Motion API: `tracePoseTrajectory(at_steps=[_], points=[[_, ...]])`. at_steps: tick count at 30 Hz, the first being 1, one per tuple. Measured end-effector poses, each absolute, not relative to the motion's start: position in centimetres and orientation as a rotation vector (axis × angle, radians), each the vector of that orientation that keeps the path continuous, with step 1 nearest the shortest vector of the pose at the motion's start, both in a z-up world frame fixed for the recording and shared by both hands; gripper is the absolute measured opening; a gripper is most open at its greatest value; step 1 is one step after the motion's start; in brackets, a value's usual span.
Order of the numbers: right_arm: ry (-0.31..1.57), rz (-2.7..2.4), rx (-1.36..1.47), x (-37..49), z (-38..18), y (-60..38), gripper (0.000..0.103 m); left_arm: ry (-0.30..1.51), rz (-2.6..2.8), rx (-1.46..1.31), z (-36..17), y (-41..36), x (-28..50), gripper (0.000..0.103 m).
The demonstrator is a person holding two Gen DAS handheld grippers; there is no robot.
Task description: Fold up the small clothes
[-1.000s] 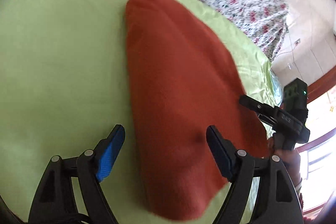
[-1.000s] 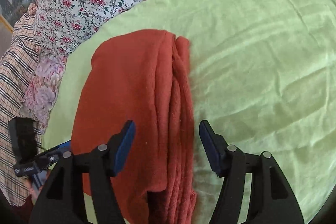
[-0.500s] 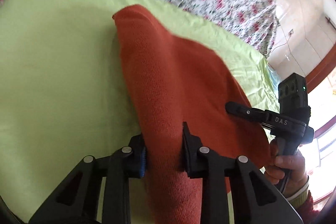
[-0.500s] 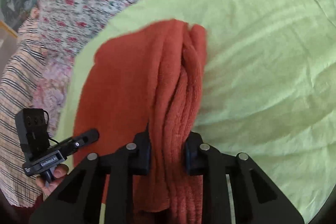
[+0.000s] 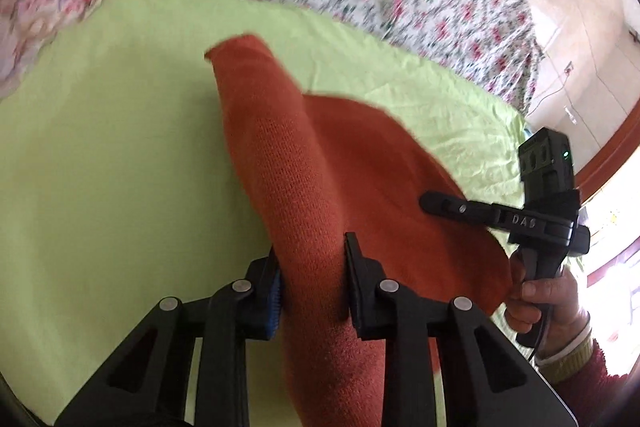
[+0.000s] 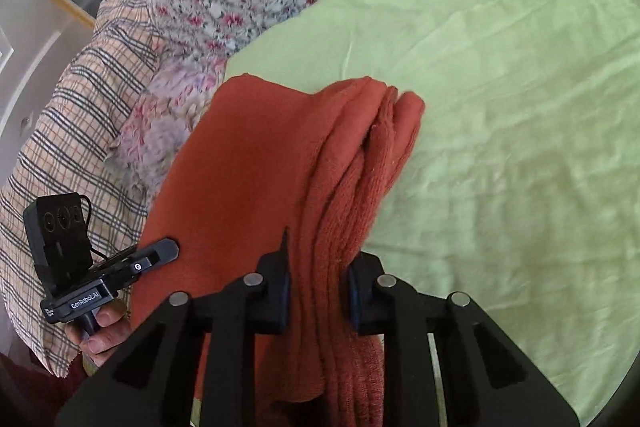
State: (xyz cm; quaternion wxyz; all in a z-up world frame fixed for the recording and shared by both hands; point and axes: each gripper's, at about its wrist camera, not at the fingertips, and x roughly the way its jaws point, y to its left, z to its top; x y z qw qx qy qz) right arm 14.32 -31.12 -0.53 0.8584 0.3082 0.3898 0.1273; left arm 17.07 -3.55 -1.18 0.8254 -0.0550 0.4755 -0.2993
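Your left claw (image 5: 310,283) is clamped on the near left edge of the rust-red knit garment (image 5: 360,163), whose long axis runs away from you across the green sheet (image 5: 120,167). Your right claw (image 6: 316,287) pinches the bunched right edge, level with the left.

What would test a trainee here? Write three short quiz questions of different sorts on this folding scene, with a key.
1. True or false: the left gripper is shut on the rust-orange knit garment.
2. The garment lies on: A) green sheet B) checked cloth C) bare floor.
3. Fill in: the right gripper clamps the garment's ___ edge, where several folds bunch.

Key: 1 true; 2 A; 3 layered.
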Motion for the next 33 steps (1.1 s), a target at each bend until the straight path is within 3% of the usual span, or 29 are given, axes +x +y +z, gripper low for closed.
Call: tracePoseTrajectory(at_steps=[2, 4, 8, 14, 15, 18, 22, 27, 33], points=[[0.850, 0.233, 0.624, 14.4, -1.4, -30.8, 0.023, 1.038, -0.620, -0.108, -2.6, -3.5, 17.2, 0.030], [0.874, 0.206, 0.615, 14.4, -2.1, -30.9, 0.024, 1.080, -0.624, -0.147, -4.0, -2.8, 18.0, 0.042], [0.896, 0.133, 0.578, 14.1, -1.8, -31.3, 0.048, 1.082, -0.628, -0.256, -4.3, -1.1, 20.6, 0.046], [0.808, 0.103, 0.547, 13.3, 0.9, -31.9, 0.051, 1.087, -0.590, -0.332, -4.9, -1.6, 27.7, 0.046], [0.796, 0.110, 0.555, 13.2, 1.1, -31.9, 0.051, 1.088, -0.578, -0.325, -5.1, -2.1, 29.3, 0.044], [0.786, 0.126, 0.569, 13.4, 1.5, -31.7, 0.051, 1.056, -0.514, -0.258, -4.6, -3.8, 33.3, 0.020], [0.799, 0.118, 0.579, 13.5, 1.1, -31.8, 0.051, 0.974, -0.464, -0.211, -1.3, -5.1, 36.6, 0.015], [0.786, 0.124, 0.587, 12.2, 1.6, -32.0, 0.051, 0.891, -0.471, -0.141, 2.1, -3.5, 31.6, 0.035], [0.812, 0.134, 0.550, 11.0, 1.2, -30.7, 0.051, 0.918, -0.471, -0.014, 1.0, 1.0, 18.7, 0.036]])
